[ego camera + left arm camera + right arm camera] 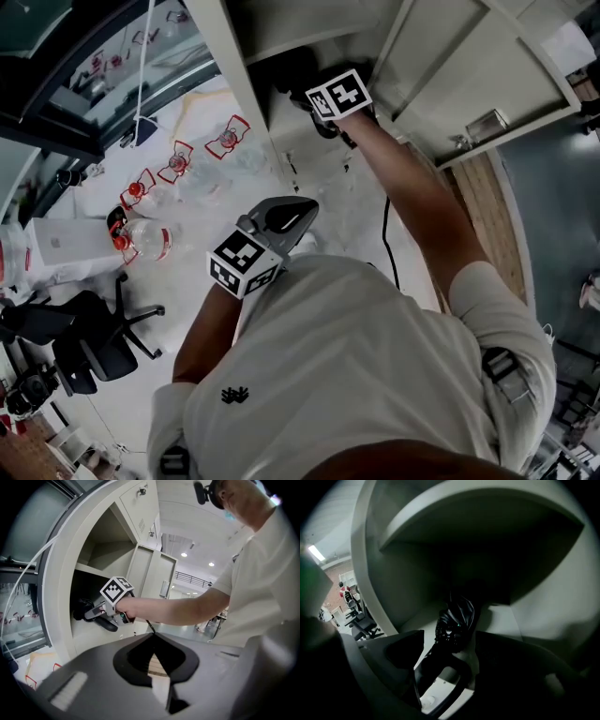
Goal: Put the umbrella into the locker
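Observation:
A black folded umbrella (457, 620) lies on the floor of an open locker compartment (506, 620), its strap end toward the camera. My right gripper (445, 667) reaches into that compartment. Its jaws stand wide on either side of the umbrella and I see no pad pressing on it. The head view shows the right gripper's marker cube (337, 94) at the locker (253, 84) mouth, with the umbrella (295, 70) a dark mass inside. My left gripper (302, 208) hangs back by my chest, shut and empty. In its own view the right gripper (96, 618) is at the dark umbrella (80, 606).
The locker door (469, 75) stands swung open to the right. On the floor to the left lie plastic bottles with red caps (141, 239) and a white box (66, 239). An office chair (94, 347) is at lower left. A black cable (386, 234) hangs beside my right arm.

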`<control>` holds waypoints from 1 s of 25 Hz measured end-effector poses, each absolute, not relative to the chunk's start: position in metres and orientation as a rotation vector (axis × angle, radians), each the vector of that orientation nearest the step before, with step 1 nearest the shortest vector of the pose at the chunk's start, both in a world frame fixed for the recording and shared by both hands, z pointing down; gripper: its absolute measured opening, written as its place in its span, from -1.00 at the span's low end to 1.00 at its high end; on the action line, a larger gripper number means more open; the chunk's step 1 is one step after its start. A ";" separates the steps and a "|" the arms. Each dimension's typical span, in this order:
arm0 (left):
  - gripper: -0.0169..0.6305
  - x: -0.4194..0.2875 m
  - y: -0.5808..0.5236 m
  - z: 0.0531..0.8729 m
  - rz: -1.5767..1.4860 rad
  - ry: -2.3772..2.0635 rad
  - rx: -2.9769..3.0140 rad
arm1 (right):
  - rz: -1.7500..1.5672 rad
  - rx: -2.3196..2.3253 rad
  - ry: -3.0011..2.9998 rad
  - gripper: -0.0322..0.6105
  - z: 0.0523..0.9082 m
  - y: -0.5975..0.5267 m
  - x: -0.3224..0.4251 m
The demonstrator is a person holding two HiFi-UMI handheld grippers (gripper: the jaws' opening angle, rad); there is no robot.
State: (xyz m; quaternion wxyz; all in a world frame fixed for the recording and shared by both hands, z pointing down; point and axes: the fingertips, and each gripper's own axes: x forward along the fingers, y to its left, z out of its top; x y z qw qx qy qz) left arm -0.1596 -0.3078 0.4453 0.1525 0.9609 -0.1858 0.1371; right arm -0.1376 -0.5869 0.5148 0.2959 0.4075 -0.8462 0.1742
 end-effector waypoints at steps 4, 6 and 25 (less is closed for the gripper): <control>-0.78 -0.145 -0.299 0.446 0.401 -0.530 2.762 | 0.466 1.084 -2.286 0.15 0.505 -0.566 -0.129; -0.78 -0.137 -0.292 0.445 0.402 -0.530 2.761 | 0.471 1.080 -2.305 0.15 0.500 -0.552 -0.124; -0.78 -0.044 -0.203 0.411 0.366 -0.629 2.748 | 0.495 0.934 -2.477 0.15 0.439 -0.396 -0.059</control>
